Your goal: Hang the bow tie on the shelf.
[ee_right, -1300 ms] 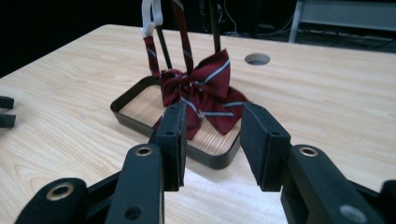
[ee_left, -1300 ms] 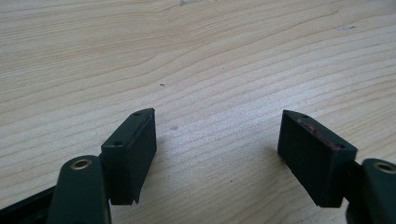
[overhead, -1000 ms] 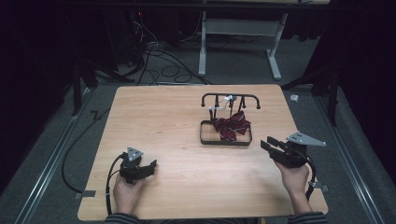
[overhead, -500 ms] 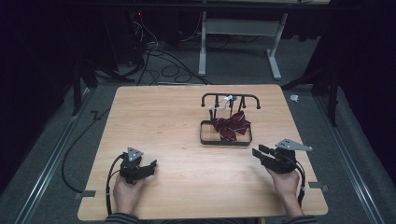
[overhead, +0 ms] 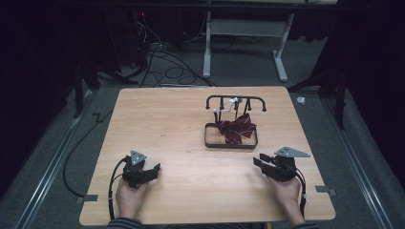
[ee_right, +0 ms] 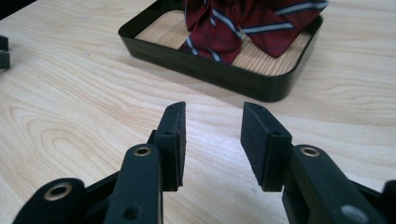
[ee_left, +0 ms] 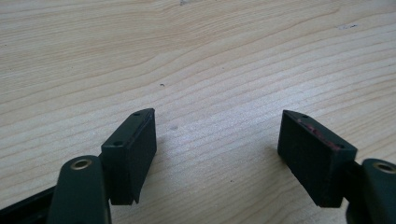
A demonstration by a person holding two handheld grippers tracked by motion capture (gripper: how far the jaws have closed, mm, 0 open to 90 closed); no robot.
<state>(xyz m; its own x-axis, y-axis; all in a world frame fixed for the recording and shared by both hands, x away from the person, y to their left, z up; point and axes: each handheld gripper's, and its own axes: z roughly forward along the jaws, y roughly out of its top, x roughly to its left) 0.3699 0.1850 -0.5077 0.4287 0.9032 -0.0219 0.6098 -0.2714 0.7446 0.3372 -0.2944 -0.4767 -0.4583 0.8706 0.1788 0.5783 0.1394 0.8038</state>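
A dark red tie with pale stripes (overhead: 236, 129) lies bunched in a shallow black tray (overhead: 230, 146) right of the table's middle. In the right gripper view the tie (ee_right: 243, 23) and the tray (ee_right: 219, 77) sit just ahead of my right gripper (ee_right: 213, 112). My right gripper (overhead: 260, 163) rests low near the front right of the table, a little short of the tray, open with nothing between its fingers. My left gripper (overhead: 153, 171) lies at the front left, open wide over bare wood (ee_left: 217, 116).
A black rack with curved hooks (overhead: 235, 99) stands right behind the tray. The light wooden table (overhead: 181, 124) spreads between the two hands. Cables and a desk frame (overhead: 243, 28) lie on the floor beyond the far edge.
My right hand has sunk toward the tabletop and drawn slightly left and nearer the front edge. The left hand, the tray and the tie have not moved.
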